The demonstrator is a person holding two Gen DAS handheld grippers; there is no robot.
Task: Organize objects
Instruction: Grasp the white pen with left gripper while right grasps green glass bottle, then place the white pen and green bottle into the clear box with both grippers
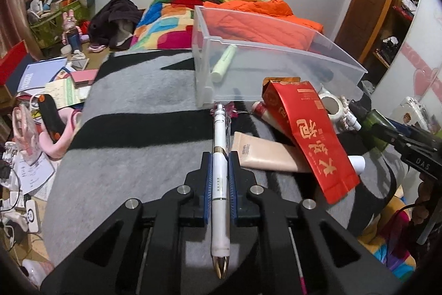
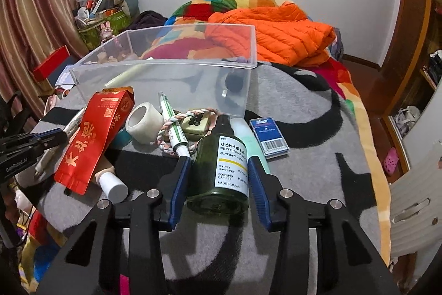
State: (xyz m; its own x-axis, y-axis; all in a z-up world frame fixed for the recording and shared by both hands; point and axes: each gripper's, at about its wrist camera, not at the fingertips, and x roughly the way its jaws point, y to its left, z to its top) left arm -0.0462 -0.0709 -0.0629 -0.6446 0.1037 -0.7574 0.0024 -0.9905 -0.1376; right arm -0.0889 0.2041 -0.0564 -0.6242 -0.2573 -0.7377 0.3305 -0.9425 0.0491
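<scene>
In the left wrist view the left gripper (image 1: 220,166) is clamped on a white pen (image 1: 219,179) whose long axis points straight at the clear bin (image 1: 276,68) just ahead, while in the right wrist view the right gripper (image 2: 219,170), narrowed, brackets a green pump bottle (image 2: 218,170) aimed at the same bin, pad contact unclear.

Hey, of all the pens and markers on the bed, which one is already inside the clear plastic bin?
The pale green marker, lying against the clear bin's wall. The white pen is clamped in the left gripper, and the green-and-white marker lies outside among the clutter.
</scene>
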